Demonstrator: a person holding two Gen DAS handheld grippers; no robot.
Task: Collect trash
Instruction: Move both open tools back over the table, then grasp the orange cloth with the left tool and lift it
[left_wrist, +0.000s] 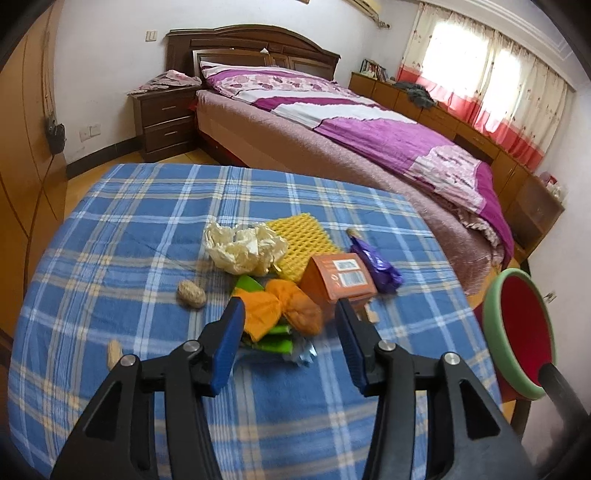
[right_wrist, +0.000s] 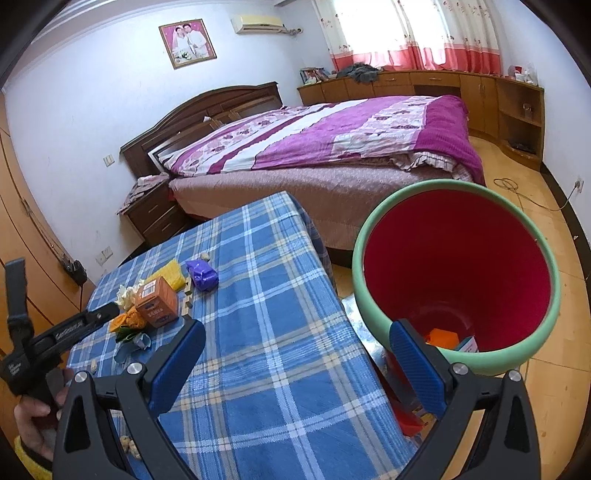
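Left gripper (left_wrist: 290, 314): jaws spread wide, grasping nothing, poised low over the trash pile on the blue plaid tablecloth (left_wrist: 147, 229). Orange crumpled wrapper (left_wrist: 280, 306): lies between the blue fingertips, whether it touches either one cannot be told; green wrapper (left_wrist: 275, 343) beneath it. Orange carton (left_wrist: 338, 278): at 1 o'clock of the orange wrapper, just beside it, barcode labels facing up. Yellow foam net (left_wrist: 299, 240): at 12 o'clock, behind the carton. Crumpled cream paper (left_wrist: 245, 247): at 11 o'clock, touching the net's edge. Purple wrapper (left_wrist: 375, 264): at 2 o'clock, just beside the carton. Peanut shell (left_wrist: 191, 294): at 9 o'clock, apart from the pile; a second shell piece (left_wrist: 114, 350) sits near the left finger's base. Right gripper (right_wrist: 295, 343): jaws released, holding nothing, one finger over the tablecloth, the other in front of the bin's near rim. Trash bin (right_wrist: 373, 317): green rim, red inside, off the table's right edge, with an orange scrap (right_wrist: 441, 338) on its bottom.
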